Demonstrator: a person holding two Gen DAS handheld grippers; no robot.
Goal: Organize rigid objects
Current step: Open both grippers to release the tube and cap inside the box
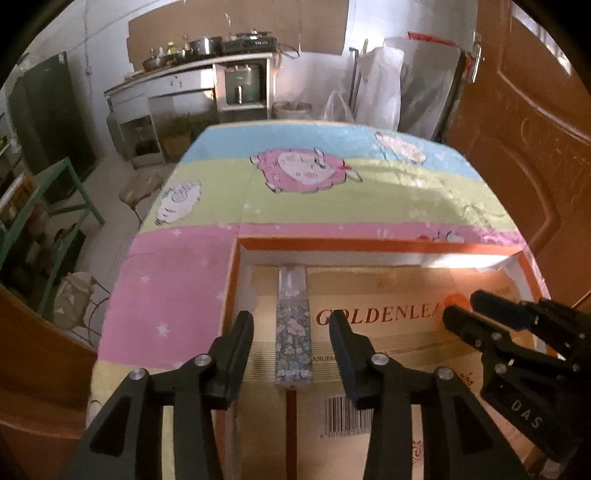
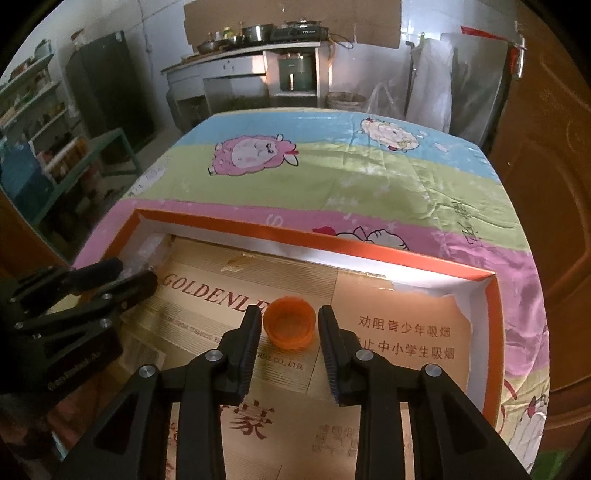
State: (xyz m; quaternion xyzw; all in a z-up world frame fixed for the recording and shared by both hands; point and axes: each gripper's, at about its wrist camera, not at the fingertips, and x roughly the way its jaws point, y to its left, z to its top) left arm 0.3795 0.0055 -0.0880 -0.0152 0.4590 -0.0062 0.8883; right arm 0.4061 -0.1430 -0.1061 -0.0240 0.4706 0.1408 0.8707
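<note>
Item one, your left gripper: jaws spread wide, pads clear of the long floral-patterned box, which lies flat between them near the left wall of the orange-rimmed tray; item two, your right gripper: jaws parted, the orange cap sitting mouth-up between the pads, a slim gap showing each side; tray floor lined with printed cardboard; tray rests on the striped sheep-print cloth.

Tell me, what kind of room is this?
Most likely a home kitchen or utility room: a counter along the back wall holds pots and a gas stove, a dark fridge stands to the left, and a cartoon-sheep cloth covers the work table.
</note>
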